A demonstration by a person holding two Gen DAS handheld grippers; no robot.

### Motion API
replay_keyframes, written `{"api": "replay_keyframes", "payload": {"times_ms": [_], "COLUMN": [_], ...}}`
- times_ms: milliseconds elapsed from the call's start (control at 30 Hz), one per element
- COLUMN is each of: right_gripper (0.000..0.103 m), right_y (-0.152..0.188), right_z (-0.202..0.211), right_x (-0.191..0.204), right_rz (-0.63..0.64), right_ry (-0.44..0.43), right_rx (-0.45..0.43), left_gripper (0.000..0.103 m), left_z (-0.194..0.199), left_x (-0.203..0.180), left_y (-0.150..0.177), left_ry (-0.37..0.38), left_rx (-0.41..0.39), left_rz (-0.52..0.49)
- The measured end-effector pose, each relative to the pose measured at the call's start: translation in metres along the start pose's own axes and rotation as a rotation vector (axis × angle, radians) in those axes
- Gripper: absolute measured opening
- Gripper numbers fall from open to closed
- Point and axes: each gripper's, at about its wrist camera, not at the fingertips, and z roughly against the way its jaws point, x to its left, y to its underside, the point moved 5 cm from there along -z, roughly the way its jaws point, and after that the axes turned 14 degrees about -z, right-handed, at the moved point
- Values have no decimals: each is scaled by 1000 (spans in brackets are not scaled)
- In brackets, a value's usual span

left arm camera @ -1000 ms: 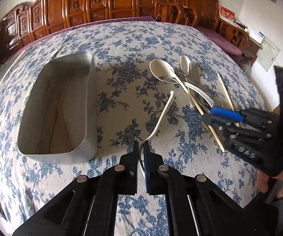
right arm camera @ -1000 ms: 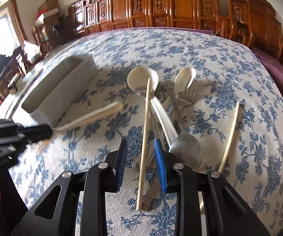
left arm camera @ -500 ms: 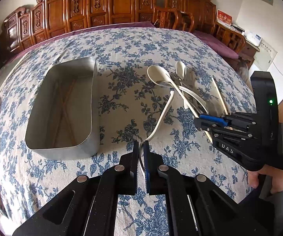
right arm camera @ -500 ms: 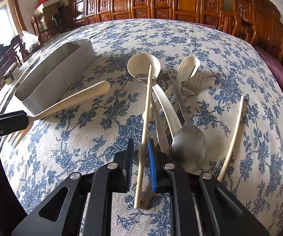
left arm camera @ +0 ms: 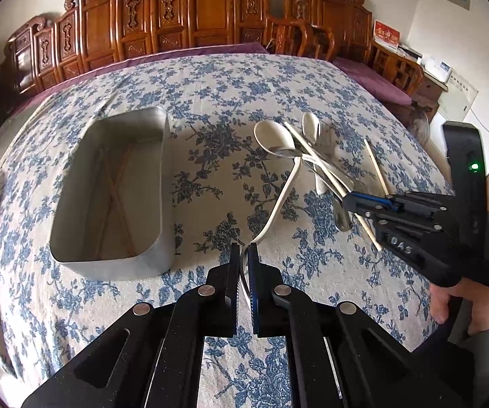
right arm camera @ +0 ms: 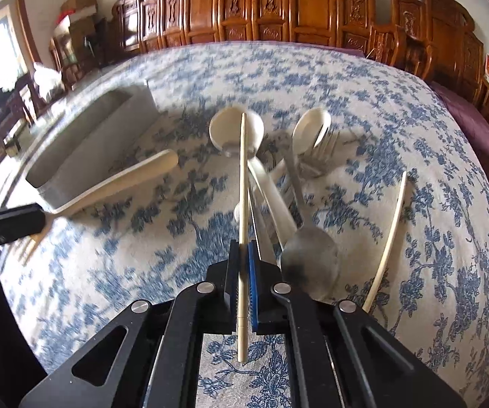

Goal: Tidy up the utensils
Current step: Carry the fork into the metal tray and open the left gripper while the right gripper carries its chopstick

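A metal tray (left arm camera: 115, 204) sits on the blue-flowered tablecloth (left arm camera: 210, 102), and everything else here is easiest placed against it. Just off the tray's near right corner, the left gripper (left arm camera: 243, 265) has its jaws pinched tight on the tine end of a cream plastic fork (left arm camera: 278, 200), whose handle curves up and away toward the heap of cutlery lying well to the right of the tray. In that heap a big cream ladle-spoon (right arm camera: 235, 132), a smaller cream spoon (right arm camera: 312, 129) and a steel spoon (right arm camera: 309, 258) lie crossed over one another. The right gripper (right arm camera: 243, 272), on the far side of the heap from the tray, is clamped on a pale chopstick (right arm camera: 242, 187) that points across the big spoon's bowl. A second chopstick (right arm camera: 389, 241) lies alone on the cloth, farther still from the tray. The tray itself shows bare metal inside, with only reddish reflected streaks.
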Motion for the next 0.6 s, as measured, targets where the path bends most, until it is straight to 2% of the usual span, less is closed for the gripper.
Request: {"api": "replay_keyframes", "payload": {"times_ms": [233, 600], "right_gripper": [6, 6], "right_y": [-3, 0], "right_z": [8, 19], "right_x": [12, 45], "right_rz": [1, 35], "right_ry": [-35, -68], "right_rx": [-21, -43], "left_gripper": [4, 4], "left_z": [12, 12], "left_x": [25, 90], "left_y": [-6, -10], "left_ry": [-31, -102], "left_rx": [-27, -35], "left_rz": [32, 98]}}
